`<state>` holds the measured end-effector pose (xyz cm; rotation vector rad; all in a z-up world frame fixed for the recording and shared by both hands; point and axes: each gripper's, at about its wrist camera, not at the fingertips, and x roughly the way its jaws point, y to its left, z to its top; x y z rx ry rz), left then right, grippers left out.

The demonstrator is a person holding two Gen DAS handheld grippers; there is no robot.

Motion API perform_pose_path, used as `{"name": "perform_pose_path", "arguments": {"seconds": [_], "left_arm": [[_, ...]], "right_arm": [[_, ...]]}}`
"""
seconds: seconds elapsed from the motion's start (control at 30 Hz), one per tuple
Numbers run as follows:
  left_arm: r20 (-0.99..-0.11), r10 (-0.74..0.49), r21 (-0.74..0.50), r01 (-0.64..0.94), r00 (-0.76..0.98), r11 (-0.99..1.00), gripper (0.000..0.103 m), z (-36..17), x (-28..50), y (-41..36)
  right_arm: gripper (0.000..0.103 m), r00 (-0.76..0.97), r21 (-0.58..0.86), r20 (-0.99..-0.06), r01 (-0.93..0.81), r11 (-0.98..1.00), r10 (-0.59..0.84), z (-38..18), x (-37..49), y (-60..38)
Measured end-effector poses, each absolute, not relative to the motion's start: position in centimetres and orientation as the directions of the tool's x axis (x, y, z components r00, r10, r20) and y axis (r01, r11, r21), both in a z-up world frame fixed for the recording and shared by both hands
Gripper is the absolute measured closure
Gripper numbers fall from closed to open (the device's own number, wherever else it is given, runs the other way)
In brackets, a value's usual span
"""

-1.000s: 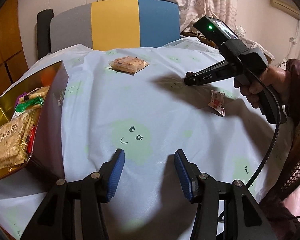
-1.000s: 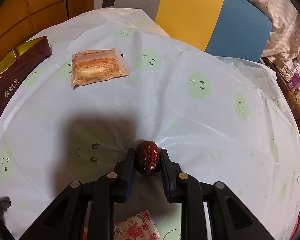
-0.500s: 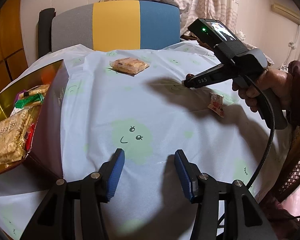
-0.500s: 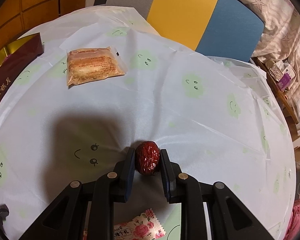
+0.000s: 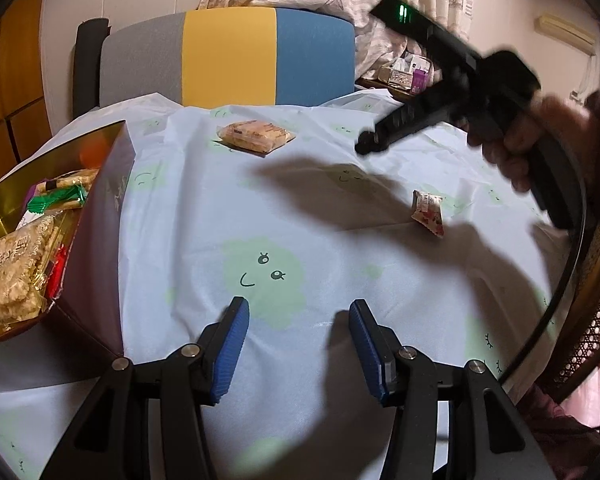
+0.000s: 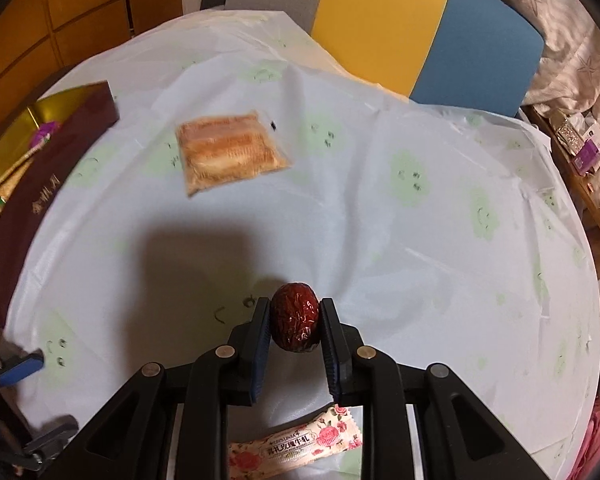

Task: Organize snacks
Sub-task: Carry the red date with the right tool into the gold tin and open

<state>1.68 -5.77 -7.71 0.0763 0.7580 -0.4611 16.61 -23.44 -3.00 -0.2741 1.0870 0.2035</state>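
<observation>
Pale blue cloth with green smiley faces covers our round tabletop (image 5: 204, 216), with a grey, yellow and blue chair (image 5: 228, 56) beyond its far edge and the open gold-lined snack box (image 5: 112, 184) at its left edge, packets inside. Our right gripper (image 6: 294, 320) is clamped on a wrinkled red date (image 6: 295, 322) above the cloth, a rose-print candy (image 6: 300, 446) beneath it. Our left gripper (image 5: 298, 344) hangs with jaws apart near the box, while a wrapped cracker pack (image 5: 254, 136) lies between box and chair.
</observation>
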Motion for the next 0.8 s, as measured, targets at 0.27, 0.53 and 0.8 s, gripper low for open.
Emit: {"name": "perform_pose_path", "arguments": {"seconds": [0.27, 0.53, 0.8], "left_arm": [[-0.669, -0.383, -0.101, 0.433, 0.636, 0.896, 0.05, -7.8, 1.5, -5.7], [-0.667, -0.389, -0.101, 0.44, 0.636, 0.892, 0.05, -7.8, 1.6, -5.8], [-0.664, -0.393, -0.102, 0.444, 0.637, 0.89, 0.05, -7.9, 1.6, -5.7]], "right_arm": [[0.079, 0.534, 0.049, -0.806, -0.371, 0.928, 0.256, 5.8, 17.1, -21.4], [0.079, 0.382, 0.101, -0.797, -0.68, 0.727, 0.468, 7.8, 14.4, -10.3], [0.079, 0.146, 0.153, -0.851, -0.85, 0.504, 0.504, 4.2, 11.1, -2.6]]}}
